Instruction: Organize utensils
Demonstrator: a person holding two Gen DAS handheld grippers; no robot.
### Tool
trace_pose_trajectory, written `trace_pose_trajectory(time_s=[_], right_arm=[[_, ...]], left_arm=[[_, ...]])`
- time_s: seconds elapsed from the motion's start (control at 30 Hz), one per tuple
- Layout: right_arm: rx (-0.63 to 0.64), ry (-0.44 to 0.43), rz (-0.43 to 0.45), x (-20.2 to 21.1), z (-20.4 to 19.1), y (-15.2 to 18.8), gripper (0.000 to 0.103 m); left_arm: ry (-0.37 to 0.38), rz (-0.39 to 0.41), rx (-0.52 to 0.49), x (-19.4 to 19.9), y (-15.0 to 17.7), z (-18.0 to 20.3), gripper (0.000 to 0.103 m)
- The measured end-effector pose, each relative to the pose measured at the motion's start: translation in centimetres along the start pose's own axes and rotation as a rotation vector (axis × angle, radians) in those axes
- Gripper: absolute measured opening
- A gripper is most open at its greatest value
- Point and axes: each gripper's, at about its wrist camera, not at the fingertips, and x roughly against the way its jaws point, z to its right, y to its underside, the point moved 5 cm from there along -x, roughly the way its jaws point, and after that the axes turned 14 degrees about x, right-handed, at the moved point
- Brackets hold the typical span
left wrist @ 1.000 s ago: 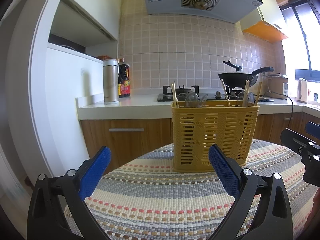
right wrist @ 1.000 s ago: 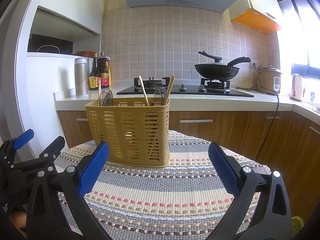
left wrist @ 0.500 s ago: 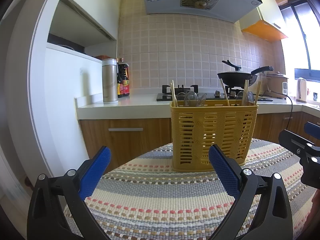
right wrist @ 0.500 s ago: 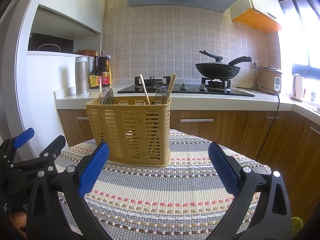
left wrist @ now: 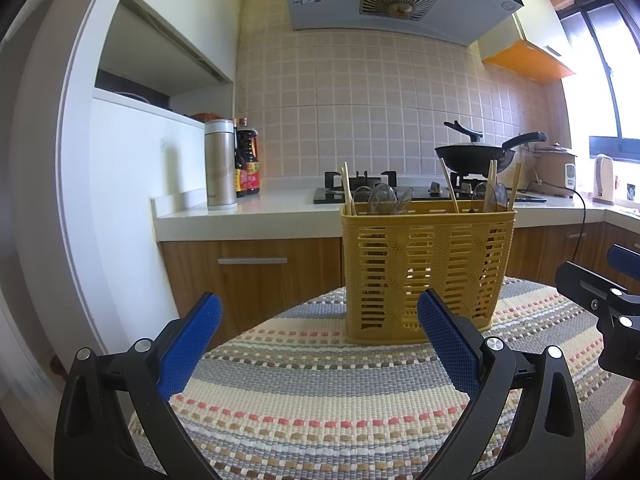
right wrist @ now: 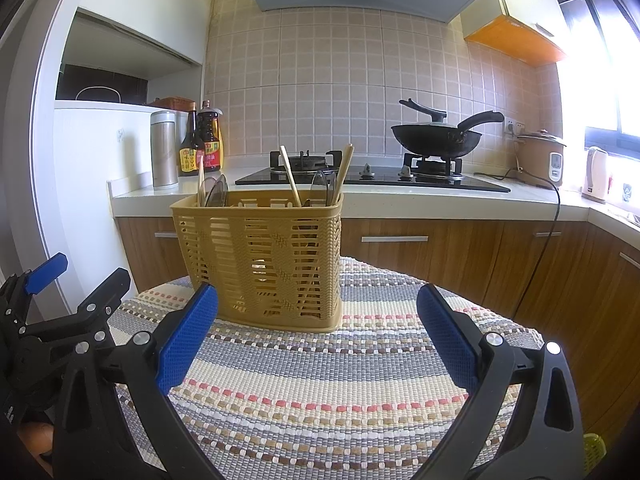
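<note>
**Q:** Jaws first, from the left wrist view: how do they stand?

**A:** Spread wide. The left gripper (left wrist: 318, 336) holds nothing between its blue pads (left wrist: 192, 344). It hovers over the striped mat (left wrist: 320, 408). The yellow basket (left wrist: 428, 272) stands upright on the mat, ahead and slightly right of centre, with chopsticks (left wrist: 347, 188) and clear spoons (left wrist: 382, 198) rising above its rim. At the right edge, the right gripper (left wrist: 600, 296) shows in part only.

**Q:** And what lies behind?

**A:** The counter (left wrist: 248, 216), bearing a steel flask (left wrist: 220, 164) and a dark sauce bottle (left wrist: 248, 160) side by side; the wok (left wrist: 474, 156) sits on the stove.

**Q:** Now the right wrist view?

**A:** Jaws again spread, nothing held. The right gripper (right wrist: 318, 330) hovers above the mat (right wrist: 320, 380), with the basket (right wrist: 260, 256) ahead and left of centre. Chopsticks (right wrist: 290, 176) lean within it among the spoons (right wrist: 322, 188); how many utensils it holds is hard to tell through the lattice. The left gripper (right wrist: 60, 300) appears at the left edge, its jaws apart. A rice cooker (right wrist: 540, 156) stands near the window.
</note>
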Motion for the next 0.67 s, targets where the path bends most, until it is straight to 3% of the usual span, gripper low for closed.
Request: trace_pose_trajectory(time_s=[0.3, 0.53, 0.67], right_arm=[[0.001, -0.002, -0.005, -0.1, 0.0, 0.1, 0.095], [0.002, -0.004, -0.007, -0.2, -0.1, 0.2, 0.095], [0.002, -0.004, -0.007, -0.2, 0.0, 0.2, 0.095]], left_arm=[[-0.013, 0.029, 0.001, 0.2, -0.3, -0.5, 0.096], [0.005, -0.049, 0.064, -0.8, -0.1, -1.3, 0.096], [-0.002, -0.050, 0.049, -0.8, 0.0, -1.1, 0.096]])
